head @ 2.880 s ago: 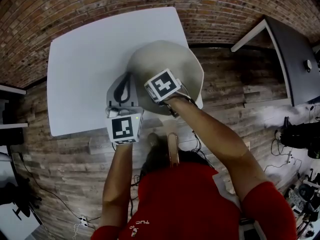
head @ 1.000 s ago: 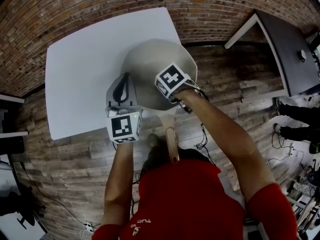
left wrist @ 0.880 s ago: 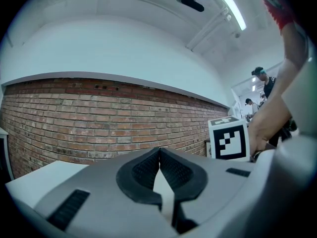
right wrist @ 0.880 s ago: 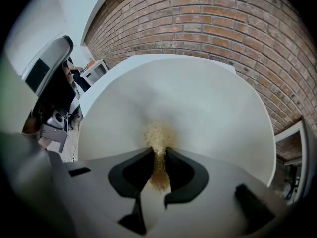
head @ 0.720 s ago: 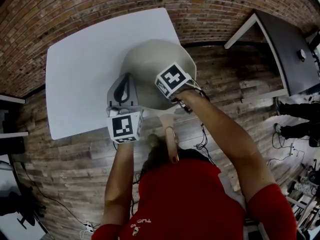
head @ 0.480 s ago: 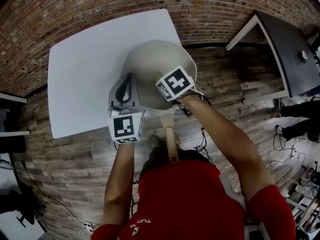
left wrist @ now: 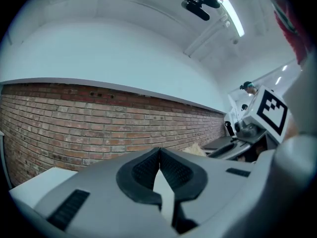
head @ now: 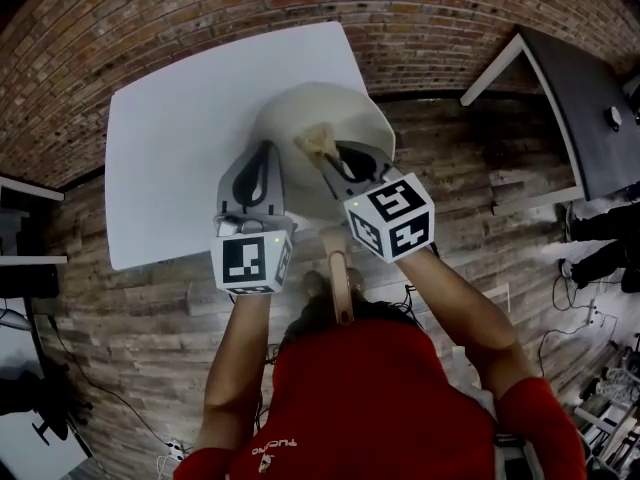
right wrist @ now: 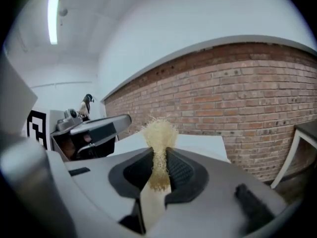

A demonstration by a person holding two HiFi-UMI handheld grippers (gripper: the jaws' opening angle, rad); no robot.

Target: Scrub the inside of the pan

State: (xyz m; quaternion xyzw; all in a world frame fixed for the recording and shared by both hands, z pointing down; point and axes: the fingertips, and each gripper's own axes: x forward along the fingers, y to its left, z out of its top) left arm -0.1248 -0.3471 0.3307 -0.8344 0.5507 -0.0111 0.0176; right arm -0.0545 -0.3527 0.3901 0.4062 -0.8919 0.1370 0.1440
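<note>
A cream pan sits at the near right corner of the white table, its wooden handle pointing at me. My right gripper hangs over the pan's inside, shut on a straw-coloured fibre scrubber; the tuft sticks out past the closed pads. My left gripper lies along the pan's left rim. In the left gripper view its pads meet at the tip, with nothing showing between them. Both gripper views face the brick wall, and neither shows the pan.
The table ends just behind the pan; wooden floor lies to the right and below. A dark table stands at the far right. A brick wall runs along the table's far side. My red-sleeved arms reach in from below.
My right gripper has drawn back toward me and tipped up, so the scrubber now shows above the pan's inside. The left gripper has stayed at the pan's left rim.
</note>
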